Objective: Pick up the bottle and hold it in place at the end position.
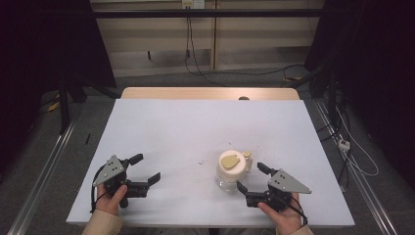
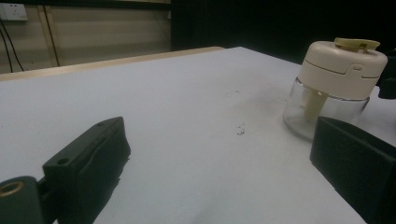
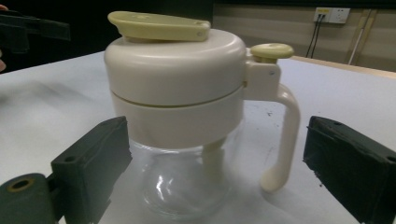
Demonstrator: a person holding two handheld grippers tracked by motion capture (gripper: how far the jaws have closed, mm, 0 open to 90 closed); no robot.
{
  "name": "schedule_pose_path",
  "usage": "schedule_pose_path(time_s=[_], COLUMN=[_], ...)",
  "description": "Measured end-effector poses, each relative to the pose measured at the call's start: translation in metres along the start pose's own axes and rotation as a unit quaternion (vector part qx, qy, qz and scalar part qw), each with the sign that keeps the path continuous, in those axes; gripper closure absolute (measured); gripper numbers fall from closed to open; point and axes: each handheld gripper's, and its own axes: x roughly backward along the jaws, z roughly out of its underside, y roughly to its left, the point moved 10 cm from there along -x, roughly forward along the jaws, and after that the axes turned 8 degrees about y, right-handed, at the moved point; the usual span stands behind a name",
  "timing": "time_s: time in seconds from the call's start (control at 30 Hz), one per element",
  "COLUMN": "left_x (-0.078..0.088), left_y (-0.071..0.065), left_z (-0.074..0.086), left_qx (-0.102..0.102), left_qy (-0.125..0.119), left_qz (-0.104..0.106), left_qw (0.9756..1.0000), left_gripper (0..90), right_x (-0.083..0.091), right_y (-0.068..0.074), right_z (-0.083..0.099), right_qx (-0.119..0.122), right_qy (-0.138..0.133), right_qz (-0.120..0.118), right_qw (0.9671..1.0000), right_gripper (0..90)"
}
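Both tongs stand apart and empty. The glass jar (image 1: pixel 231 171) with cream lid sits near-right on the tabletop (image 1: pixel 171 127), just beyond my right tongs (image 1: pixel 250 177). I should straddle its body squarely, avoiding the handle (image 3: pixel 282 135); my left tongs (image 1: pixel 145 169) wait well apart.

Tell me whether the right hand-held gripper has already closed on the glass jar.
No: in the right gripper view the right hand-held gripper is open, its jaws standing apart on either side of the glass jar without touching it.

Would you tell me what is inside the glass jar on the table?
The glass jar looks empty apart from a cream stem hanging down from its cream lid. Whatever sits higher up, under the lid's skirt, is covered.
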Motion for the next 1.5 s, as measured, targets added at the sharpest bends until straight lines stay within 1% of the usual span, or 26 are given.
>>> schedule_pose_path(time_s=[0.03,0.07,0.17,0.3,0.37,0.4,0.43,0.6,0.63,0.67,0.77,0.83,0.97,1.17,1.3,1.4,1.5], left_x=[0.000,0.000,0.000,0.000,0.000,0.000,0.000,-0.001,-0.001,-0.001,-0.001,-0.001,-0.001,-0.001,-0.001,-0.002,-0.001], left_y=[0.000,0.000,0.000,0.000,0.000,0.000,0.000,0.000,0.000,0.000,0.000,0.000,-0.001,-0.001,-0.001,-0.002,-0.002], left_z=[0.000,0.000,0.000,0.000,0.000,0.000,0.000,0.001,0.001,0.001,0.000,0.000,0.000,0.000,-0.001,-0.001,-0.002], left_qx=[0.000,0.001,0.000,0.002,0.001,0.001,-0.001,0.000,0.002,0.004,0.005,0.003,0.005,0.007,0.005,0.006,0.005], left_qy=[0.000,0.000,0.000,0.001,0.001,0.001,0.002,0.004,0.003,0.003,0.001,0.001,0.001,-0.001,-0.002,-0.003,-0.005], left_qz=[0.000,0.000,0.000,-0.001,-0.001,-0.001,-0.001,-0.001,-0.001,-0.001,0.000,0.001,0.002,0.003,0.005,0.004,0.003], left_qw=[1.0000,1.0000,1.0000,1.0000,1.0000,1.0000,1.0000,1.0000,1.0000,1.0000,1.0000,1.0000,1.0000,1.0000,1.0000,1.0000,1.0000], left_gripper=[4.0,4.0,4.0,4.0,4.0,4.0,4.0,4.0,4.0,4.0,4.0,4.0,4.0,4.0,4.0,4.0,4.0], right_x=[0.000,-0.002,-0.004,-0.011,-0.013,-0.014,-0.016,-0.024,-0.026,-0.030,-0.035,-0.039,-0.046,-0.058,-0.062,-0.065,-0.066], right_y=[0.000,0.003,0.006,0.014,0.014,0.015,0.015,0.019,0.020,0.020,0.021,0.021,0.021,0.022,0.022,0.021,0.021], right_z=[0.000,0.000,0.000,0.000,-0.002,-0.003,-0.003,-0.001,-0.001,-0.001,-0.003,-0.004,-0.007,-0.009,-0.011,-0.012,-0.013], right_qx=[0.000,-0.002,-0.003,0.003,0.005,-0.001,0.000,0.002,0.001,-0.001,-0.010,-0.012,-0.025,-0.026,-0.031,-0.035,-0.031], right_qy=[0.000,0.002,0.003,0.012,0.011,0.012,0.013,0.023,0.026,0.029,0.027,0.029,0.030,0.032,0.029,0.025,0.026], right_qz=[0.000,-0.007,-0.013,-0.022,-0.022,-0.024,-0.023,-0.026,-0.025,-0.020,-0.016,-0.012,-0.007,0.004,0.014,0.012,0.010], right_qw=[1.0000,1.0000,0.9999,0.9997,0.9997,0.9996,0.9996,0.9994,0.9993,0.9994,0.9995,0.9995,0.9992,0.9991,0.9990,0.9990,0.9991], right_gripper=[6.7,8.5,10.0,11.6,11.5,11.5,11.5,10.8,9.3,7.8,5.3,4.6,3.5,2.1,2.8,4.0,4.9])
